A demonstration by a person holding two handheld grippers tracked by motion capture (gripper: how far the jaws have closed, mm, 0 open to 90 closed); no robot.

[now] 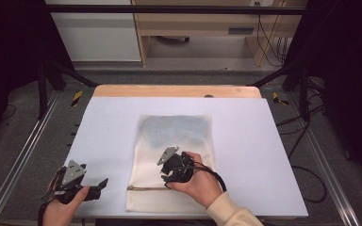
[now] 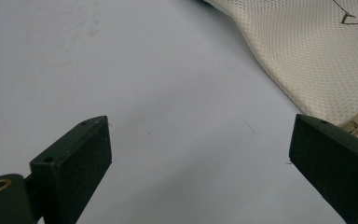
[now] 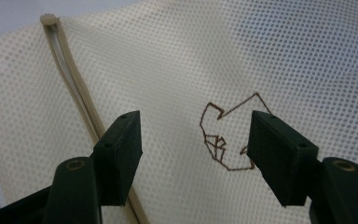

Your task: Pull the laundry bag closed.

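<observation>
A cream mesh bag [image 1: 172, 136] lies flat in the middle of the white table, with something bluish showing through its far half. Its zipper [image 1: 143, 188] runs across near the front edge. My right gripper [image 1: 168, 180] hovers over the bag's near half. In the right gripper view its jaws stand apart above the mesh bag [image 3: 284, 60], with a brown stitched logo [image 3: 221, 140] between them and the zipper [image 3: 70, 79] to the left; nothing is gripped. My left gripper [image 1: 101, 187] sits at the table's front left, open [image 2: 200, 149] over bare table, with the mesh bag [image 2: 307, 51] to its right.
The white table top [image 1: 250, 155] has a wooden strip [image 1: 176, 91] along its far edge. Metal rails [image 1: 19, 160] run along both sides, with black frame posts behind. Cables [image 1: 311, 179] lie on the floor at the right.
</observation>
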